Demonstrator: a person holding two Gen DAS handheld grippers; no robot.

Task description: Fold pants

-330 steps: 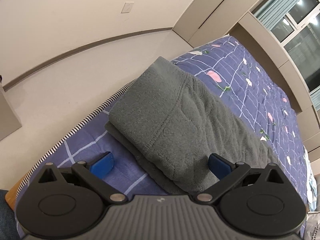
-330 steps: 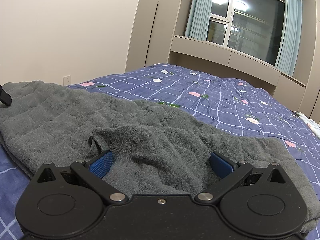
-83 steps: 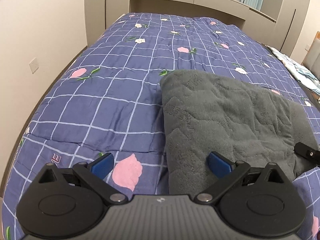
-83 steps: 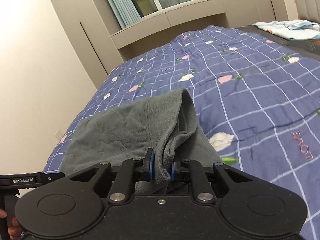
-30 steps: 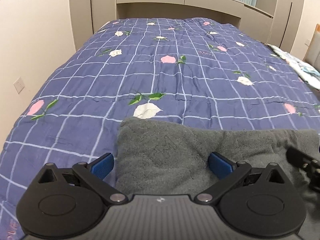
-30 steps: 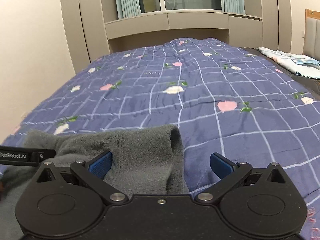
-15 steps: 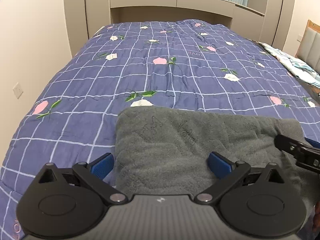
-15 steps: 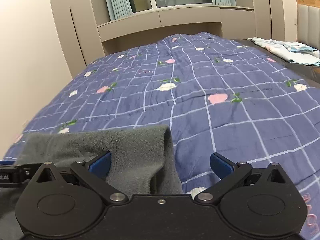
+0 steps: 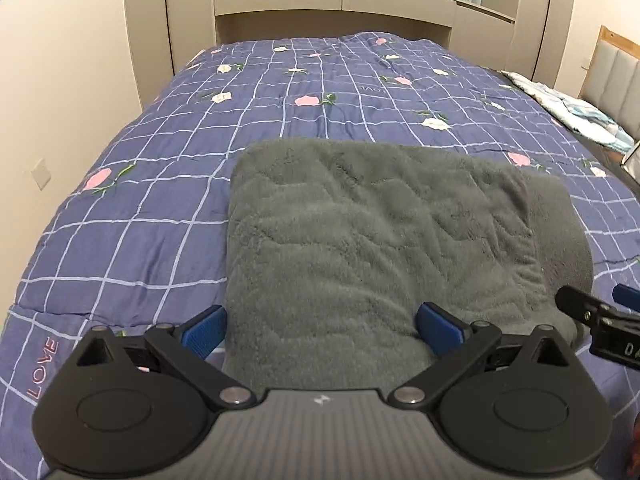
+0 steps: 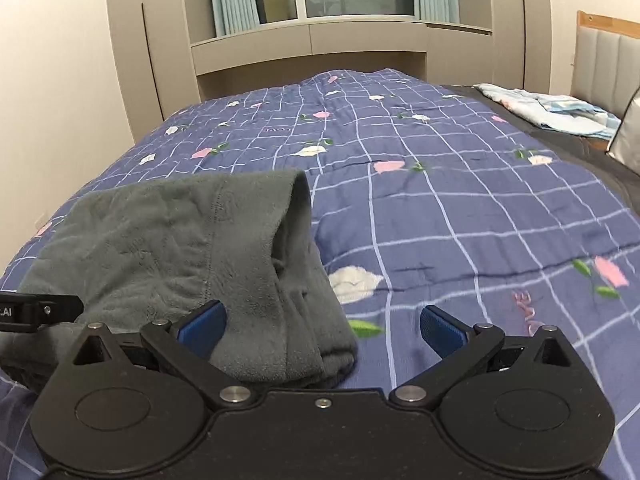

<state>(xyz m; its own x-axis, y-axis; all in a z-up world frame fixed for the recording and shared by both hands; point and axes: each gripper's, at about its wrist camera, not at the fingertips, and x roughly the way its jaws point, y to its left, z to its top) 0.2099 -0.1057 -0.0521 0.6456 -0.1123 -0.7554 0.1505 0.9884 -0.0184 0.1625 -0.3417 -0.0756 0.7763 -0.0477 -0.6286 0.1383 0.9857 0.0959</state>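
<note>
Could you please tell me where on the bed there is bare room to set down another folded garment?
The quilt is bare between the folded grey pants and the window cabinets, also left of the pants. It is crowded on the near right, by the right tongs, and by the light bedding at the headboard.

My left gripper point(image 9: 320, 330) hovers wide open over the folded grey pants point(image 9: 372, 240) on the quilt point(image 9: 140, 216).

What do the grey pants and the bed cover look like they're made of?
Pants: a thick fleece or plush knit by the look, matte, with a fuzzy nap and soft rounded folds; stitched seam lines show in the right view. Bed cover: seemingly a smooth woven quilt, printed with a grid and flowers, puckered along its stitching; fibre unclear.
</note>
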